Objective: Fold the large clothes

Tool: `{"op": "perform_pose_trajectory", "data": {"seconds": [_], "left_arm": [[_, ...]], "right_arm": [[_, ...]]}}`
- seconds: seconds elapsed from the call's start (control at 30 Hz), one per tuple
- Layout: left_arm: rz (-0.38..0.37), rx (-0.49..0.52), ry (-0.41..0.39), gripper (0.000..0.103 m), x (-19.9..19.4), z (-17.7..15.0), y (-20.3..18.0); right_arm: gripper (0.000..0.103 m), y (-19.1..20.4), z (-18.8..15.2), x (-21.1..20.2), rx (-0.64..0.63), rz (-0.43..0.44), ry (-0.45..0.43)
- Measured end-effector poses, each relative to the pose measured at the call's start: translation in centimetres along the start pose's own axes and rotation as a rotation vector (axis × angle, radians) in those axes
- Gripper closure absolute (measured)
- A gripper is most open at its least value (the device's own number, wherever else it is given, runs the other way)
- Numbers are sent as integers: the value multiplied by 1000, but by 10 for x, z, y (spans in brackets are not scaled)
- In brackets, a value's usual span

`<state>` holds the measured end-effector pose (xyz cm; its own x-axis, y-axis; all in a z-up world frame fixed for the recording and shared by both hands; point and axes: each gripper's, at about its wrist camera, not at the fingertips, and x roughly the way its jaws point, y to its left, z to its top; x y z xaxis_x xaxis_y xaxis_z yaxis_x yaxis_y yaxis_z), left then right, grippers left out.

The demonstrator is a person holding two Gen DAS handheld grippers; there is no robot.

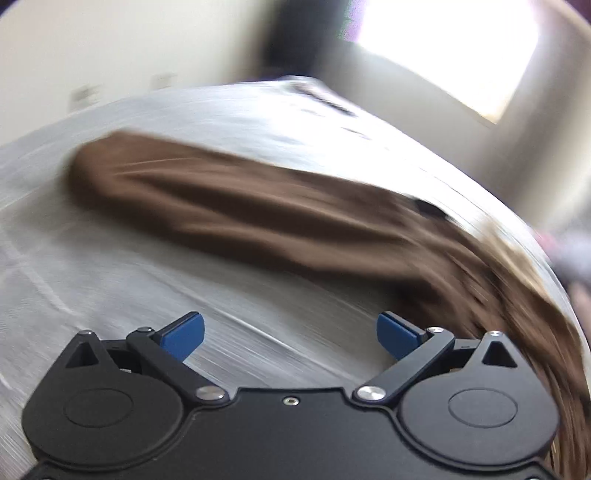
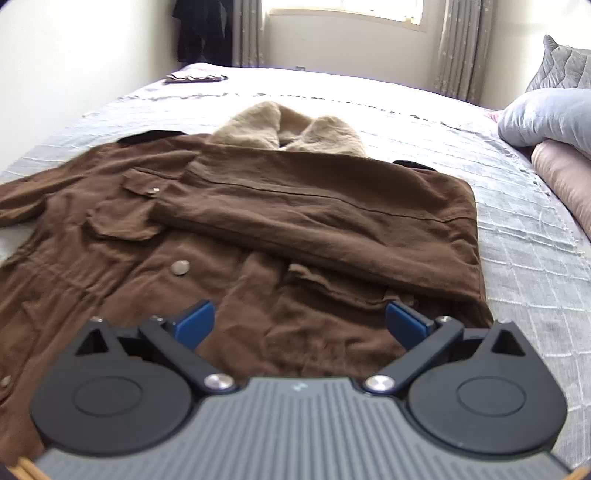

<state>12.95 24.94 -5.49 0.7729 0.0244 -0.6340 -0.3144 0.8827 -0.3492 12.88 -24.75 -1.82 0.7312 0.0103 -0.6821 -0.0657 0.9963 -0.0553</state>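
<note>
A large brown jacket [image 2: 258,221] with a cream fleece collar [image 2: 291,129] lies front-up on the bed. Its right sleeve [image 2: 325,210] is folded across the chest; its left sleeve [image 2: 22,199] stretches out to the left. My right gripper [image 2: 299,325] is open and empty, hovering over the jacket's lower front. In the blurred left wrist view the outstretched brown sleeve [image 1: 258,218] crosses the bedspread. My left gripper [image 1: 290,334] is open and empty, just short of the sleeve, over bare bedspread.
The bed has a pale grey quilted cover [image 2: 524,258]. Pillows and folded bedding [image 2: 554,125] lie at the right edge. A small dark item [image 2: 195,78] lies at the far end. Dark clothing [image 2: 203,29] hangs by the curtained window [image 2: 347,7].
</note>
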Motion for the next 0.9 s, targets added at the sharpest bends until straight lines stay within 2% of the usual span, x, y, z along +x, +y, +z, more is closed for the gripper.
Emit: {"op": "perform_pose_trajectory", "data": {"seconds": [0.07, 0.1, 0.2, 0.33, 0.4, 0.47, 0.53, 0.6, 0.7, 0.8, 0.9], "left_arm": [[146, -80, -12, 3, 19, 14, 22], [173, -104, -29, 3, 26, 20, 30], [166, -184, -116, 3, 40, 36, 47], [70, -443, -237, 7, 52, 45, 77], [52, -530, -280, 31, 55, 46, 86], [87, -589, -274, 81, 60, 48, 94], [94, -635, -260, 89, 60, 52, 99], [71, -624, -298, 93, 48, 60, 90], [32, -484, -388, 93, 21, 79, 51], [-76, -381, -440, 93, -4, 97, 0], [-201, -279, -457, 93, -22, 111, -58]], "right_arm": [[2, -1, -4, 11, -13, -6, 10], [2, -1, -5, 16, -22, -3, 24], [2, -1, -6, 26, -55, -8, 30], [2, -2, -2, 31, -67, -15, 3], [2, -5, 1, 32, -54, -7, -8], [2, -7, 3, 32, -42, -2, -16], [2, -10, 7, 29, -29, -2, -33], [2, -14, 13, 23, -5, -3, -54], [2, -22, 27, 10, 54, 24, -101], [2, -31, 42, 1, 107, 67, -130], [2, -38, 54, -4, 129, 69, -152]]}}
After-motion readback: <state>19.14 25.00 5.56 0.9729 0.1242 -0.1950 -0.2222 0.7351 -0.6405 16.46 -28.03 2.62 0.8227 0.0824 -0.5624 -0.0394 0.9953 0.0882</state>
